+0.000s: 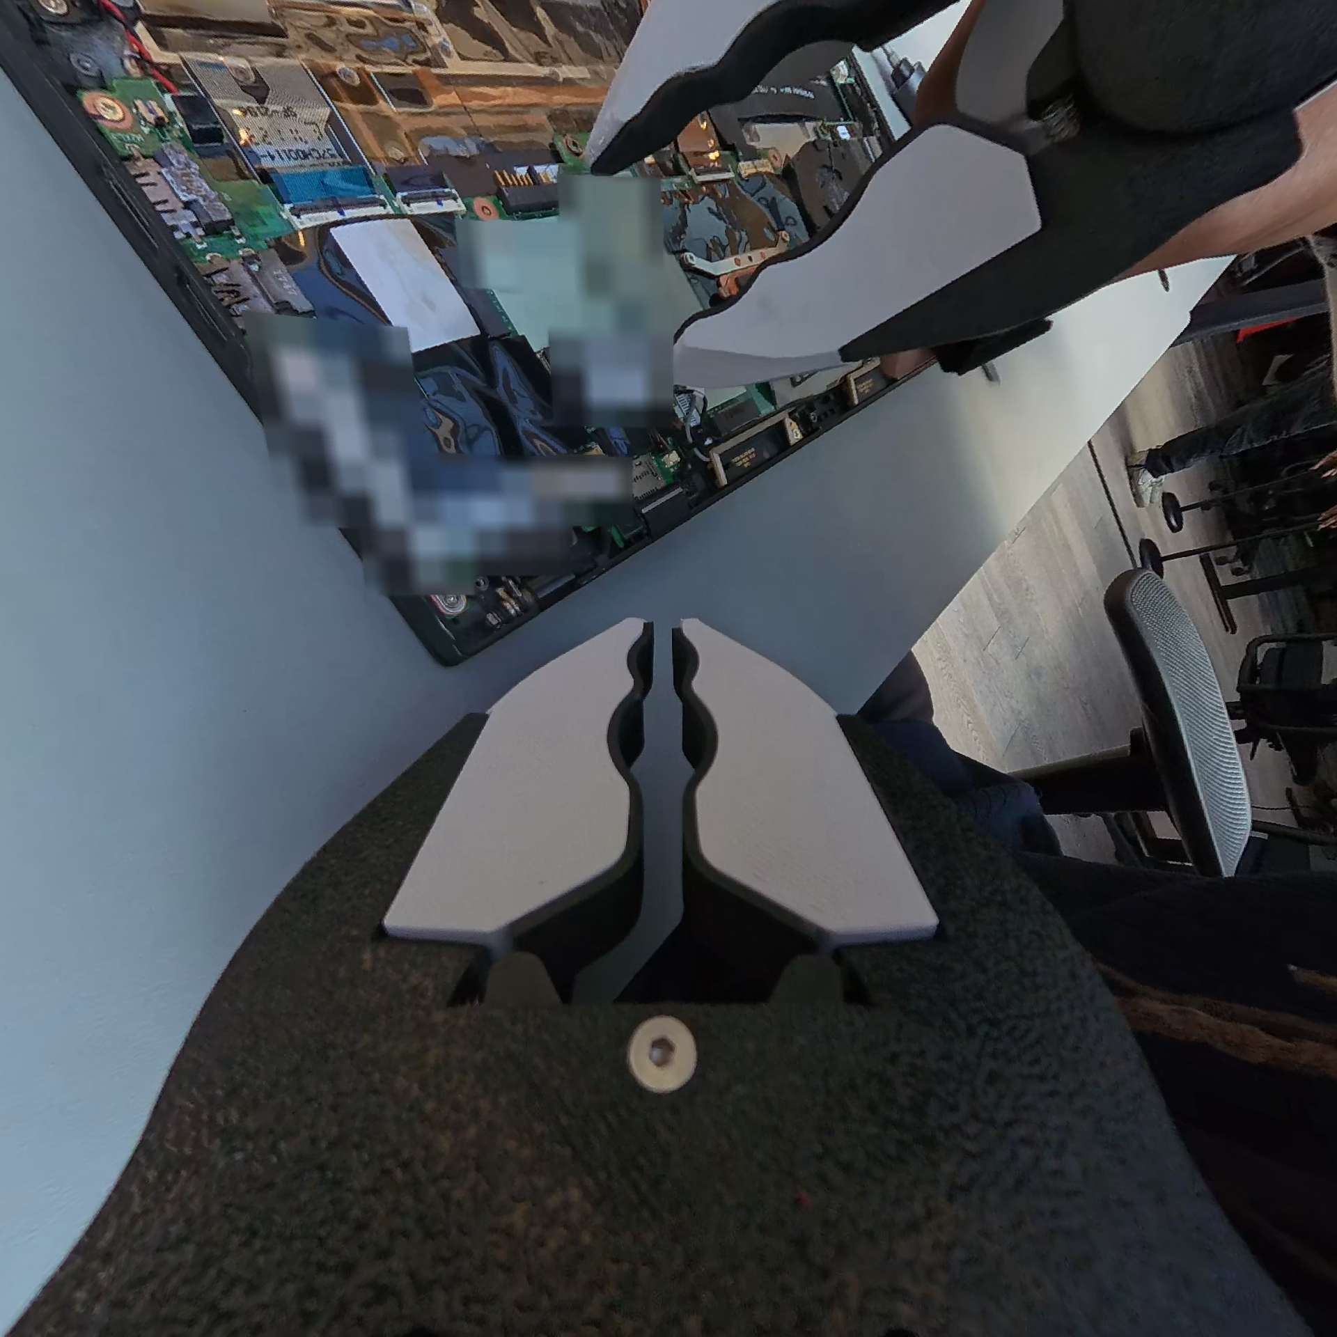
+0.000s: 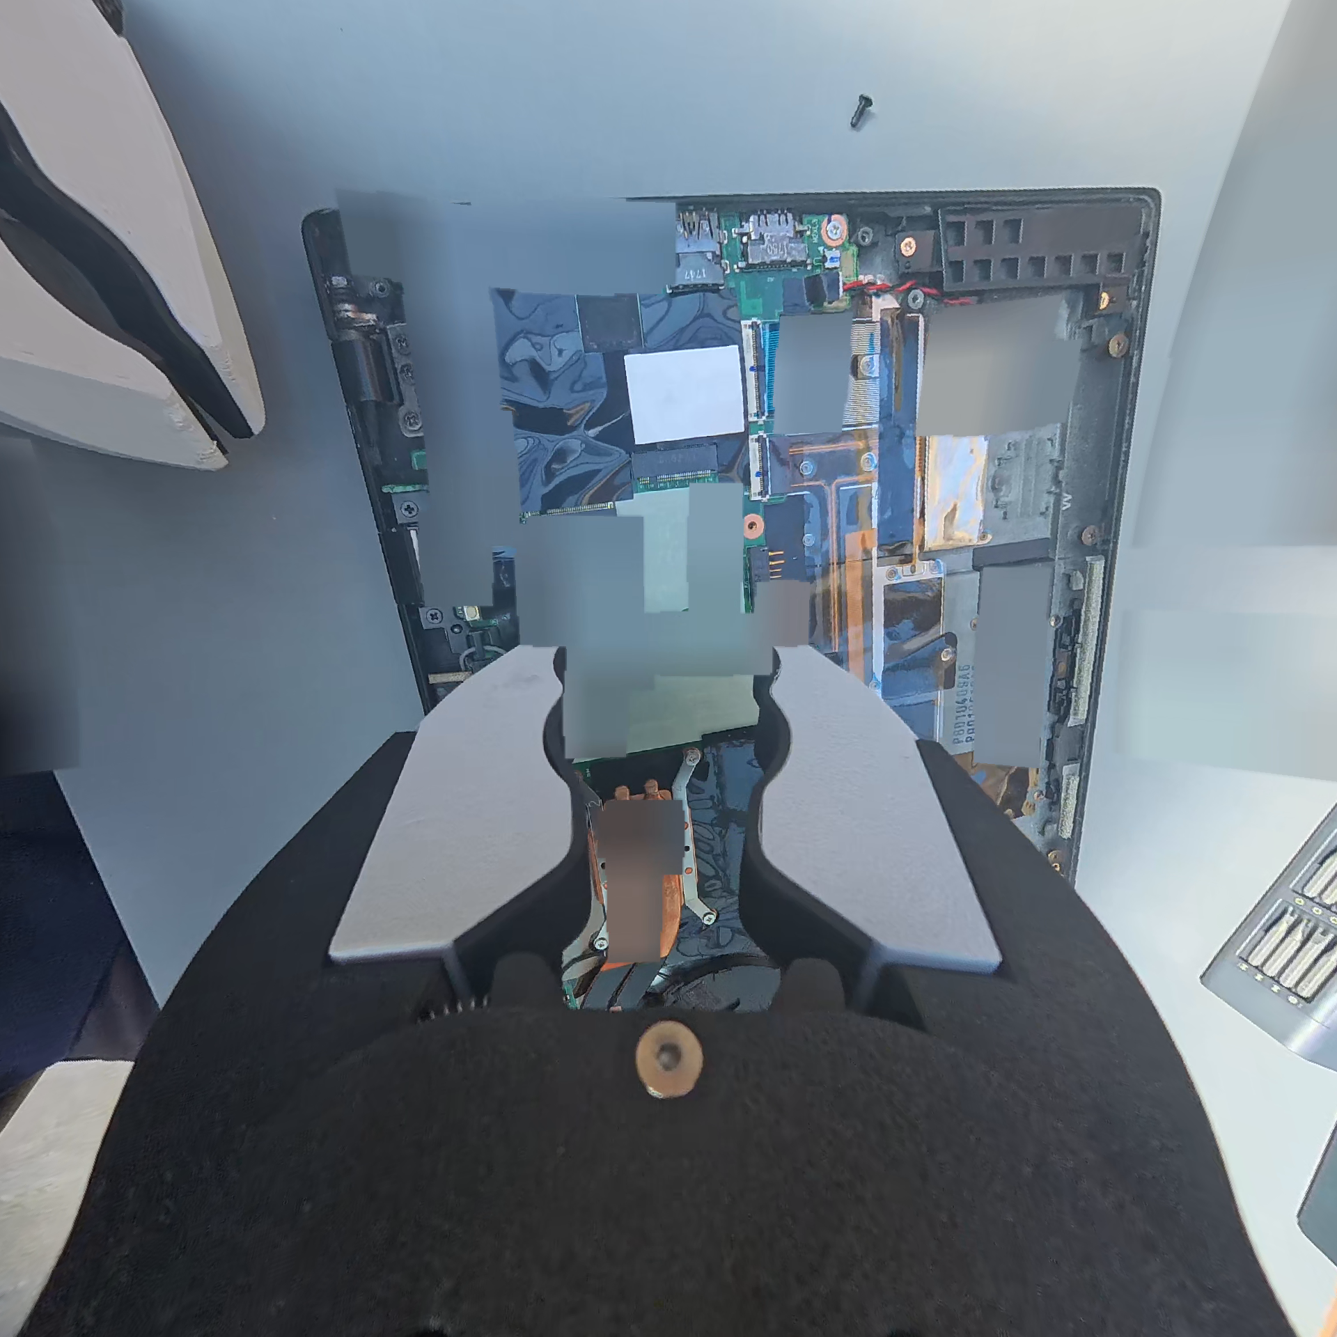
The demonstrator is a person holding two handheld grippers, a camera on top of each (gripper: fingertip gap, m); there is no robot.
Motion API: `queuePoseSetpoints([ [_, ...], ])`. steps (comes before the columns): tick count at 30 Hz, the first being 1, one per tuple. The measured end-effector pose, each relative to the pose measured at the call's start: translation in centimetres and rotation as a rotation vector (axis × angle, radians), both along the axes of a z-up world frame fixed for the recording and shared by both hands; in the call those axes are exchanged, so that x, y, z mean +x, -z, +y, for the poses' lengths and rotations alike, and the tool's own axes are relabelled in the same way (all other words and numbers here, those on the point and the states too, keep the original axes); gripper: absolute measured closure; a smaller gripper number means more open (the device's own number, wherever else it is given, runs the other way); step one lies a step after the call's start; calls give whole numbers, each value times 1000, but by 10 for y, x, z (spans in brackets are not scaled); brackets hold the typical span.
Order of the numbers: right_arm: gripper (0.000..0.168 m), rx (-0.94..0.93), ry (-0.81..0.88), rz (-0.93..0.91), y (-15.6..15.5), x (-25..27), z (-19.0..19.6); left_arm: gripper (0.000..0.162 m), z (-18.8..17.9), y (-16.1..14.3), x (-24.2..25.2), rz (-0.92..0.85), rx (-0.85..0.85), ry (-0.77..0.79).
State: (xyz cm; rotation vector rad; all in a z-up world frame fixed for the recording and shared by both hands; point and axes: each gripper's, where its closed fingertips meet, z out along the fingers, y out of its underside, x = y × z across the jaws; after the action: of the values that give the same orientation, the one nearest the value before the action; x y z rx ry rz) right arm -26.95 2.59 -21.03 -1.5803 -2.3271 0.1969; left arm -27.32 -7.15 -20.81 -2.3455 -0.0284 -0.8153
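An opened black laptop base [image 2: 1013, 470] with its bare circuit board lies on a white table [image 2: 217, 651]. My right gripper [image 2: 665, 658] is open and empty. It hovers over the board, with the copper heat pipe assembly [image 2: 669, 904] showing between its fingers. It also shows in the left wrist view [image 1: 640, 253], above the laptop [image 1: 347, 87]. My left gripper [image 1: 662, 629] is shut and empty, just off the laptop's near corner over the table [image 1: 108, 579]. Its tips show at the upper left of the right wrist view [image 2: 231, 434].
A small black screw [image 2: 861, 111] lies on the table beyond the laptop. A grey case of screwdriver bits [image 2: 1295, 940] sits at the right edge. A mesh office chair [image 1: 1186, 738] and other furniture stand on the floor beyond the table edge.
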Motion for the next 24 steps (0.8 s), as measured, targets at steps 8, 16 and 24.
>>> queuePoseSetpoints([
  [8, 121, 14, -19, -21, 1, 1, 0, 158, 0, 0, 0, 0, 1, 2],
  [16, 120, 51, -43, -29, -4, 1, 3, 158, 0, 0, -1, -1, 2, -3],
  [24, 125, -188, -31, -30, -6, 13, -35, 158, 0, -1, -1, -8, 2, -1],
])
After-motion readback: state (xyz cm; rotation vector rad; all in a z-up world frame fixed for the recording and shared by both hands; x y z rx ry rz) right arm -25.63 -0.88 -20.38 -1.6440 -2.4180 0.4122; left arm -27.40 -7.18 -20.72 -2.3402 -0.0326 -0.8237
